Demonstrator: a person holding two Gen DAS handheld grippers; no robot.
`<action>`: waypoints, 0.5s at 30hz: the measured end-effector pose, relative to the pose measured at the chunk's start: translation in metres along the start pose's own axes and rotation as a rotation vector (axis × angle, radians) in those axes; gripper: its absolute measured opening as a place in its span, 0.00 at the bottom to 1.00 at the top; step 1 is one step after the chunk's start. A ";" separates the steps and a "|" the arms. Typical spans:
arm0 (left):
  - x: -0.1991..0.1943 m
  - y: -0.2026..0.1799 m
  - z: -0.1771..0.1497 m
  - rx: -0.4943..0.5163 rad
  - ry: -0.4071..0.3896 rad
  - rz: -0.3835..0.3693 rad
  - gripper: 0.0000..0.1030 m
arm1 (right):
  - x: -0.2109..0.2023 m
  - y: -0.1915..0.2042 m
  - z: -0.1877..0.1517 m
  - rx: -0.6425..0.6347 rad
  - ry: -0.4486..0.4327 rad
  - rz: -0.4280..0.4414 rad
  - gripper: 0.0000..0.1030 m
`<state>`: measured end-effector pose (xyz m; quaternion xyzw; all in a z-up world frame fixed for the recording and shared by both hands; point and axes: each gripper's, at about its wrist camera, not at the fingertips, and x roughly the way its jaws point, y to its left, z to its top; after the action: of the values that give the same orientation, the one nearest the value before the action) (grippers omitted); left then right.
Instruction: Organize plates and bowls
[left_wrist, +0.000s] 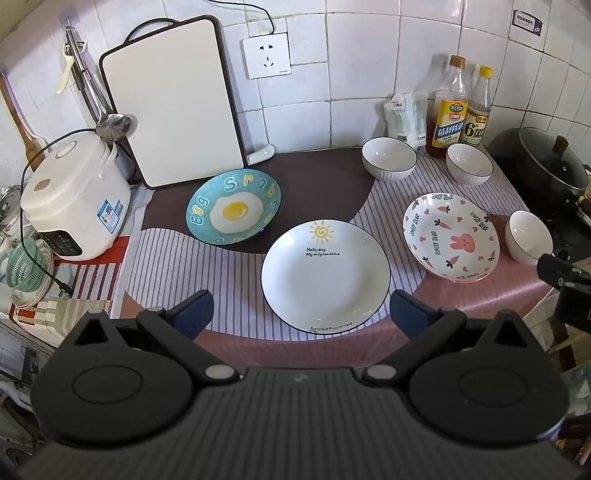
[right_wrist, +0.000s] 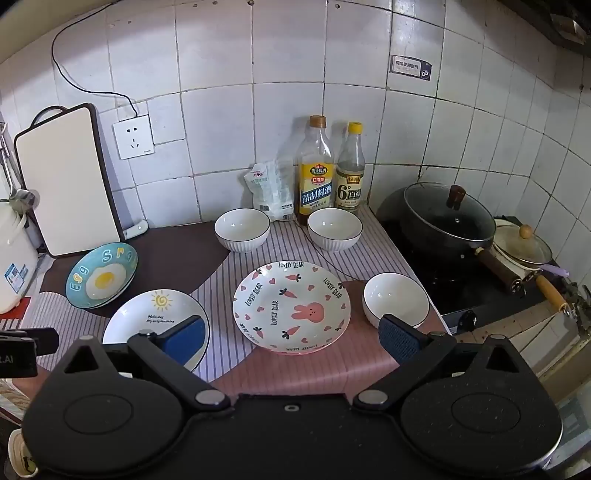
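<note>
Both wrist views angled down over counter (left_wrist: 236, 332), sharing sun plate (left_wrist: 325, 277)

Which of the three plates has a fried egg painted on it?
The blue plate, at the left in front of the cutting board. The other two plates are white: one shows a sun, one a pink rabbit.

1. Blue egg plate (left_wrist: 233, 211): raised letters "Egg" on the left rim; more letters along the top, unclear.
2. White sun plate (left_wrist: 325, 275): "Hello, day / My only sunshine" under the sun drawing; "Morning Honey" at the near rim, upside down.
3. Pink rabbit plate (right_wrist: 291, 306): "LOVELY BEAR" repeated around it.
4. Yellow-capped bottle (right_wrist: 349, 173): large "6°" on the label; Chinese characters too small.
5. Brown-capped bottle (right_wrist: 316, 170): yellow label, Chinese text.
6. Wall sticker (right_wrist: 410, 69): unreadable.
</note>
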<state>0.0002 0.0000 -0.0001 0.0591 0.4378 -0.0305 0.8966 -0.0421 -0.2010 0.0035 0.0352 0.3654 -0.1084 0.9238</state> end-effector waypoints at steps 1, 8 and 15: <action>0.000 0.000 0.000 0.001 -0.002 0.002 1.00 | 0.000 0.000 0.000 -0.005 -0.001 -0.003 0.99; 0.005 0.000 -0.006 -0.015 0.005 -0.002 1.00 | 0.000 -0.001 -0.003 0.004 -0.002 -0.004 0.99; 0.004 0.001 -0.016 -0.059 -0.001 0.003 1.00 | -0.001 -0.007 -0.008 0.003 -0.002 -0.006 0.99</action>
<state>-0.0099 0.0034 -0.0126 0.0335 0.4382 -0.0162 0.8981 -0.0497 -0.2068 -0.0010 0.0356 0.3646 -0.1118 0.9237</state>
